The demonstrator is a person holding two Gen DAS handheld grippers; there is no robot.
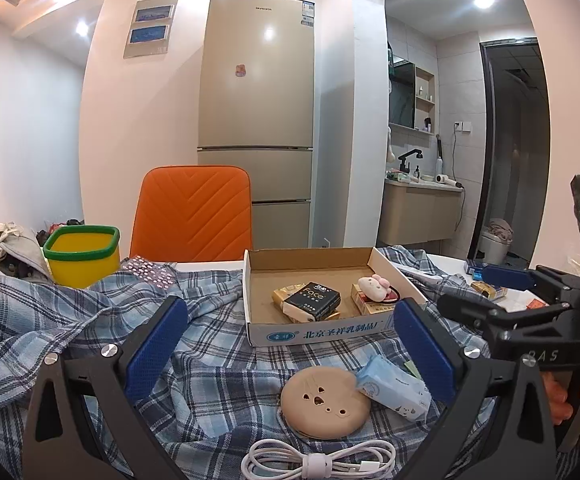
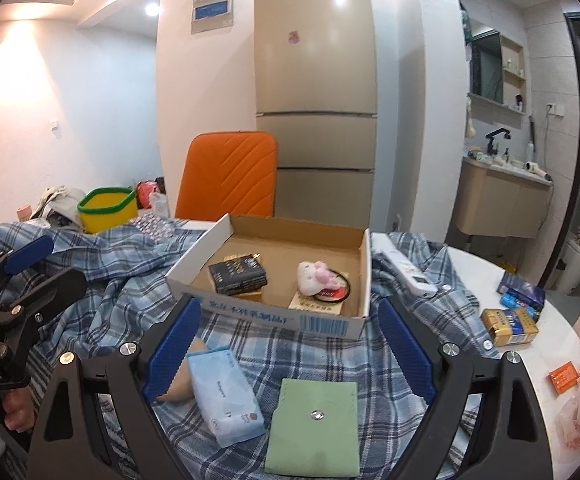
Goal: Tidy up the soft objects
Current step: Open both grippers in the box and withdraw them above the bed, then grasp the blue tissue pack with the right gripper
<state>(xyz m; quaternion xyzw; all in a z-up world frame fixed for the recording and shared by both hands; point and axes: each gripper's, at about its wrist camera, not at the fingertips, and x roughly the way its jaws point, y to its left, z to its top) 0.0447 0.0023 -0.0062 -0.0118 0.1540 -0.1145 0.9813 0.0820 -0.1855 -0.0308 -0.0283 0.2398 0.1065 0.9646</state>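
Both tongs empty, jaws spread wide, hovering low over the plaid cloth [image 2: 102, 280], neither pressing on anything.

Right gripper [image 2: 290, 356]: nearest, between its fingers, lies the green pouch [image 2: 315, 420], flat, snap up, a bit toward the right finger. Just left of it the blue tissue pack [image 2: 226, 392], close to the left finger, overlapping the tan round pad [image 2: 182, 380], which is mostly hidden behind that finger. Probably these loose soft items sit out here because they're not sorted yet.

Left gripper [image 1: 290, 344]: nearest is the white cable [image 1: 317, 460], coiled, below the jaw span. Then the tan round pad [image 1: 325, 402], centred between the fingers, with the blue tissue pack [image 1: 393, 388] leaning on its right edge, near the right finger.

Farther, straight ahead of both tongs: open cardboard box [image 2: 321, 324], front wall just past the fingertips. Inside are a black pack [image 2: 238, 274] stacked on a yellowish one, and a pink-white plush [image 2: 313, 276] on a carton with a black ring, so likely the drop spot.

Beyond, up left of the tongs: yellow bin [image 1: 82, 256]. Boxes on the bare table right of the right gripper.
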